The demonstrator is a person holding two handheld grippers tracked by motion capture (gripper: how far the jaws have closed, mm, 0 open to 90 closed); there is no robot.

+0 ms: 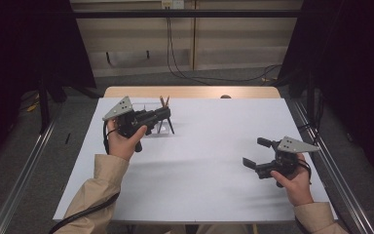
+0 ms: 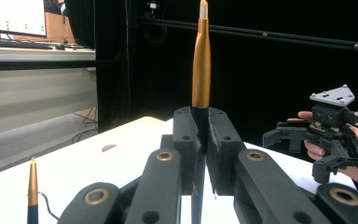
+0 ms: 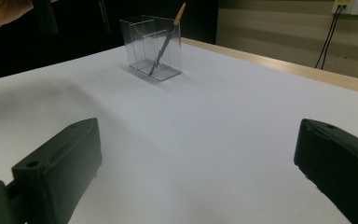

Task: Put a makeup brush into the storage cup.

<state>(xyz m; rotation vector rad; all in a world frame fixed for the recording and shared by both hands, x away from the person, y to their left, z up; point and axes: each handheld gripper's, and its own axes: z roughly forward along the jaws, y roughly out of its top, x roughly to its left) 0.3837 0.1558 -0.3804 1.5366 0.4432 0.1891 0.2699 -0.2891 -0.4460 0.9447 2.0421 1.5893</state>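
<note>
Two black two-jaw grippers on the table: the left gripper (image 1: 168, 113) upper left of the high view, the right gripper (image 1: 256, 153) lower right. Two gold-and-black pens: one pen (image 2: 201, 70) clamped upright, a second pen (image 3: 165, 42) leaning in the box. One clear plastic box (image 3: 142, 44).

Gold-and-black pen (image 2: 201, 70); clear holder (image 3: 151, 46); white table (image 1: 214, 161) (plain).

No words, labels or numbers can be read on anything. The monitor (image 2: 13, 16), far off to the left of the left gripper's fingers (image 2: 186, 140), shows small marks, perhaps text, too blurred to read.
</note>
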